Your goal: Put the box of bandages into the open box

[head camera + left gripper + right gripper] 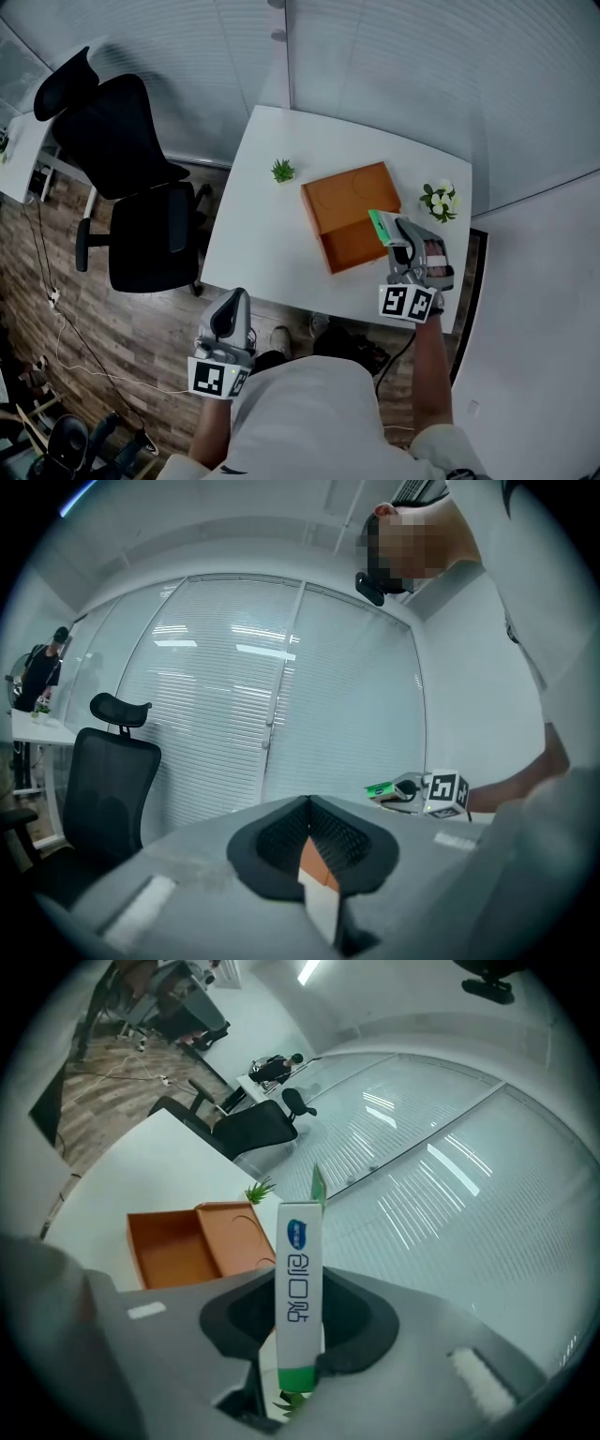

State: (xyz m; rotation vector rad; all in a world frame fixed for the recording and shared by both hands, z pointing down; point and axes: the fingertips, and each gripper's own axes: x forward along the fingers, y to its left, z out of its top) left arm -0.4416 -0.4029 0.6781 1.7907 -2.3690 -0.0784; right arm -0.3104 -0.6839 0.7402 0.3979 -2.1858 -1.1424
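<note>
My right gripper (394,236) is shut on the box of bandages (382,227), a slim white carton with green ends. It holds the carton above the right edge of the open orange box (328,255) on the white table (262,234). In the right gripper view the box of bandages (298,1279) stands upright between the pads, and the orange box (161,1252) lies beyond to the left, its tray empty beside the flat lid. My left gripper (234,298) hangs below the table's near edge, jaws together and holding nothing.
A small green plant (283,171) stands left of the orange box, and a pot of white flowers (440,201) at the table's right edge. A black office chair (131,187) stands on the wooden floor to the left. Blinds line the far wall.
</note>
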